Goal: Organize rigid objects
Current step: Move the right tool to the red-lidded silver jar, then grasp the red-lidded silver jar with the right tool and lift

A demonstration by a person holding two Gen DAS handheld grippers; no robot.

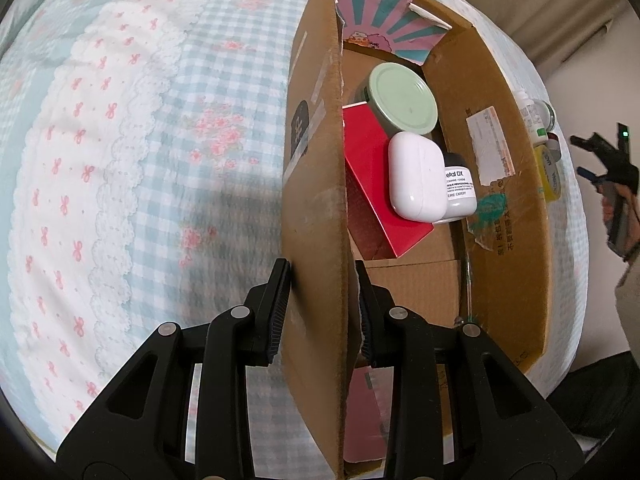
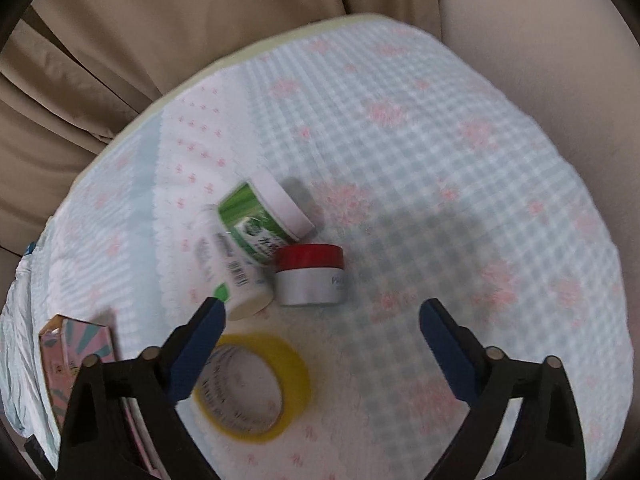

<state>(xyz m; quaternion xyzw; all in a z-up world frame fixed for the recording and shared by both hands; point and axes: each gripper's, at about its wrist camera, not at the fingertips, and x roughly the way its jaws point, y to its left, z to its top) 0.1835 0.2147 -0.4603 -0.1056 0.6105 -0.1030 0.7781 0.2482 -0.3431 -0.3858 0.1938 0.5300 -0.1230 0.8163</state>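
My left gripper (image 1: pixel 322 280) is shut on the near wall of a cardboard box (image 1: pixel 316 208) standing on the bed. Inside the box lie a red box (image 1: pixel 372 168), a green-lidded jar (image 1: pixel 402 98), a white earbud case (image 1: pixel 416 174) and a small white jar (image 1: pixel 460 186). My right gripper (image 2: pixel 322 314) is open and empty above the bed. Just ahead of it lie a yellow tape roll (image 2: pixel 252 384), a red-lidded silver jar (image 2: pixel 310 274), a white bottle (image 2: pixel 232 268) and a green-labelled jar (image 2: pixel 262 216).
A checked and floral bedspread (image 1: pixel 140 160) covers the bed. A pink and teal striped box flap (image 2: pixel 76 344) shows at the left of the right wrist view. Beige curtains (image 2: pixel 160 20) hang behind the bed. Bottles and yellow tape (image 1: pixel 550 168) lie beyond the box's far wall.
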